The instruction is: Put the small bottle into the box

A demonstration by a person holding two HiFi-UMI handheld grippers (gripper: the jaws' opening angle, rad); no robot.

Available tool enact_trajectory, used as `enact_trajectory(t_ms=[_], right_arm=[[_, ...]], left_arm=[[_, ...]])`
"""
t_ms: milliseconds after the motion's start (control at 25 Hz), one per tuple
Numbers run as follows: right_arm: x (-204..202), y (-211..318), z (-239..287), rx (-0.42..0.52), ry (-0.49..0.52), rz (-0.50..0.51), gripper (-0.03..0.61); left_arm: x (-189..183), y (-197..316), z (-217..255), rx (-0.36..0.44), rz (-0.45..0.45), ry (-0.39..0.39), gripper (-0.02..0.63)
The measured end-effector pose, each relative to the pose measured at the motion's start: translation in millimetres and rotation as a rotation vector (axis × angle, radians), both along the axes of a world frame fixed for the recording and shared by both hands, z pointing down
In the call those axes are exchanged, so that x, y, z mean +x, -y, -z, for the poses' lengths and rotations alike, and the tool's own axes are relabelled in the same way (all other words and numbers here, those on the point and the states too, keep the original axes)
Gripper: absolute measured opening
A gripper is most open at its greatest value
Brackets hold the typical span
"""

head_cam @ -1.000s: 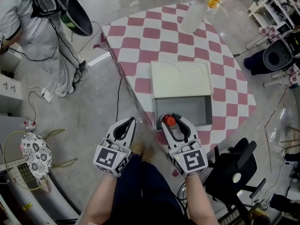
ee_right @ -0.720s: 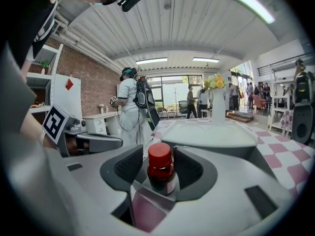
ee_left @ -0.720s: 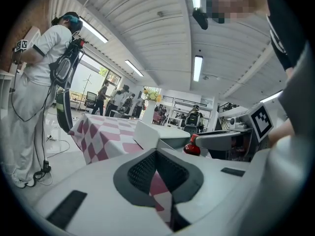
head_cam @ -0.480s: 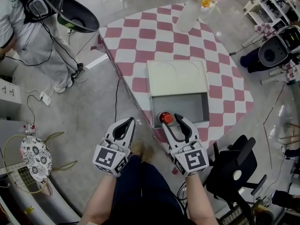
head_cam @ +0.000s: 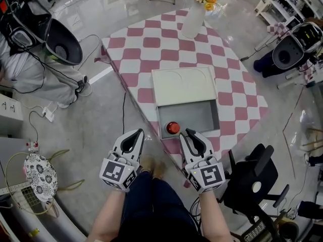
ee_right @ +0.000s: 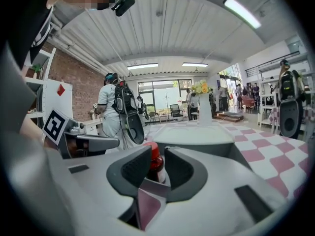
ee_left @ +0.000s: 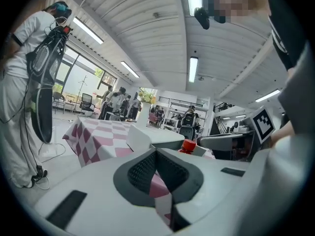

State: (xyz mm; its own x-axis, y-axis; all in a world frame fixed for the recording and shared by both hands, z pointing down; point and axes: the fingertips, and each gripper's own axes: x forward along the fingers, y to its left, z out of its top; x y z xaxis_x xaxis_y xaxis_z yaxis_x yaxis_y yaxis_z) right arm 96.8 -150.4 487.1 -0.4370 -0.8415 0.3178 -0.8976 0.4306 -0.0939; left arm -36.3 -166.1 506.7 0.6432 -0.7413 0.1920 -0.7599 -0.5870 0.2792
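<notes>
The small bottle [head_cam: 173, 127] with a red cap stands upright in the near left corner of the open box [head_cam: 197, 116], whose white lid [head_cam: 184, 86] lies folded back. My right gripper [head_cam: 190, 133] is just short of the box's near edge, apart from the bottle. Its jaws have just been closing and still show a narrow gap with nothing between them. In the right gripper view the bottle [ee_right: 153, 162] shows beyond the right gripper [ee_right: 157, 152]. My left gripper [head_cam: 140, 132] hangs shut and empty left of the table. The left gripper view shows the left gripper [ee_left: 156, 150] and the red cap [ee_left: 187, 145].
The box sits on a pink and white checked table [head_cam: 166, 39] with a flower vase [head_cam: 194, 19] at its far end. A black chair [head_cam: 250, 180] stands close on the right. A person with gear [head_cam: 30, 59] is at the far left, with cables on the floor.
The right gripper's jaws were spread around the bottle; they have let it go, drawn back toward me and narrowed. The bottle now stands alone in the box. The left gripper stayed put.
</notes>
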Motion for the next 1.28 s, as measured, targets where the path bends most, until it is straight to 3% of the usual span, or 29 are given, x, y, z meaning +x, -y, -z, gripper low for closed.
enact_trajectory(t_ms=[200,1280], right_arm=[[13.6,-4.5,7.4,0.012,0.035,-0.047,0.006],[42.7,-13.5,75.7,0.108,0.110,-0.063,0.004]], left_arm=[[6.7,1.7,11.0,0.017,-0.012,0.004,0.003],[19.0,8.8,66.4,0.108,-0.021,0.019,0.003]])
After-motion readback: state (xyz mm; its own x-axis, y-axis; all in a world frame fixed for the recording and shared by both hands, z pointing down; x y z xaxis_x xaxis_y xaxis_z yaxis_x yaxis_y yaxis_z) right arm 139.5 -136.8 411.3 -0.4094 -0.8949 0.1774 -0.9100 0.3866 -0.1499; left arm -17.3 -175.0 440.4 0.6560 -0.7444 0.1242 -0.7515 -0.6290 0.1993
